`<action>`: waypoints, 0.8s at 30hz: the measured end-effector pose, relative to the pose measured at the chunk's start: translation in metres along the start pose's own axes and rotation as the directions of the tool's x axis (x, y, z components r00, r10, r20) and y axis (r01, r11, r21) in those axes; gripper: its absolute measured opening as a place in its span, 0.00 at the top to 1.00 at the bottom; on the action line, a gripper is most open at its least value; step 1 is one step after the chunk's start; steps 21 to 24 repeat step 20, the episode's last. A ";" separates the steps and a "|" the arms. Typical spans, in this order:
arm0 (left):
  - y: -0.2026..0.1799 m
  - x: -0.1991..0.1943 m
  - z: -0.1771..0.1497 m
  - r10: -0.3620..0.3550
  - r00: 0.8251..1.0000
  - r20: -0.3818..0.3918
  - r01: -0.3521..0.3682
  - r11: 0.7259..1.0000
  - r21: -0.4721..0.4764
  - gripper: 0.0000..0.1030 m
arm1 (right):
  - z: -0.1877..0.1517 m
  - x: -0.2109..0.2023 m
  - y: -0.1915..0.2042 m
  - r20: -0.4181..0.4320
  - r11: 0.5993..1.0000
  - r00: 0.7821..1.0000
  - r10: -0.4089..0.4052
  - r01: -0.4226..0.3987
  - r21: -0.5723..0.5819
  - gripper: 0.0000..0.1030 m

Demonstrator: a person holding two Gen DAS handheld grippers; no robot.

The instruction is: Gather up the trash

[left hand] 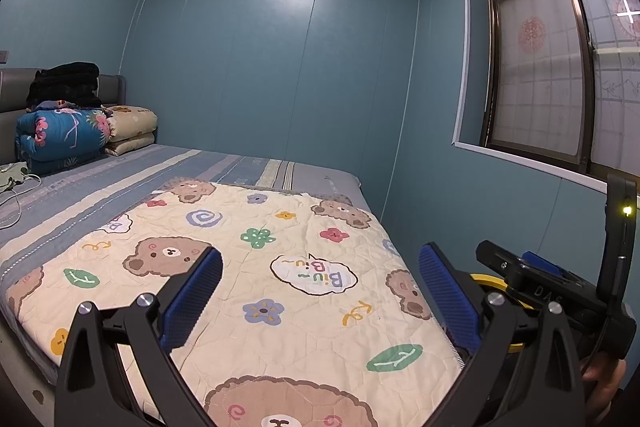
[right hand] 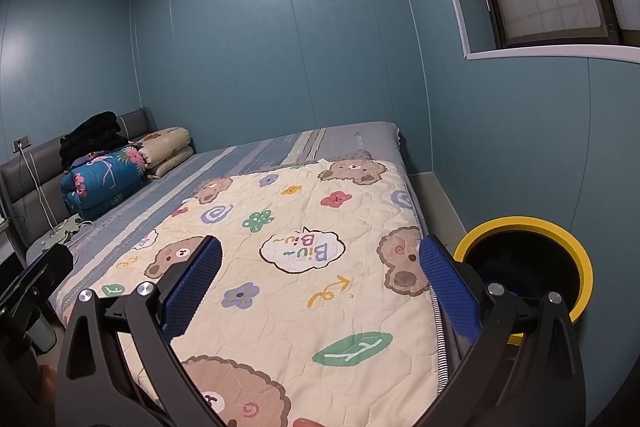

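My left gripper (left hand: 320, 291) is open and empty, held above a cream quilt with bears and flowers (left hand: 260, 267) on the bed. My right gripper (right hand: 320, 287) is open and empty over the same quilt (right hand: 296, 267). A bin with a yellow rim and black inside (right hand: 576, 255) stands on the floor at the bed's right side, just past my right gripper's right finger (right hand: 448, 287). In the left wrist view the right gripper's body (left hand: 552, 287) hides most of the bin; a bit of yellow rim (left hand: 486, 281) shows. I see no loose trash on the quilt.
Folded quilts (left hand: 64, 135) and a black garment (left hand: 68, 83) are stacked at the headboard. A charger and cable (left hand: 12, 183) lie on the striped sheet. Blue walls enclose the bed at the far side and right. A window (left hand: 560, 75) is at the right.
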State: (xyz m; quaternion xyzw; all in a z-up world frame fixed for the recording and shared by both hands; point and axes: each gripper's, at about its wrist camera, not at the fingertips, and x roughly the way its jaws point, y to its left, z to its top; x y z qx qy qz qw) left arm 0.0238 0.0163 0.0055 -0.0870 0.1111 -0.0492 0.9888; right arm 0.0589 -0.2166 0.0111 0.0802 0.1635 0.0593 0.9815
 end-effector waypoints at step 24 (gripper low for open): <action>0.004 0.005 -0.001 -0.011 1.000 -0.021 0.011 1.000 -0.024 0.08 | -0.003 0.004 0.000 -0.011 1.000 1.000 -0.006 0.006 0.014 0.08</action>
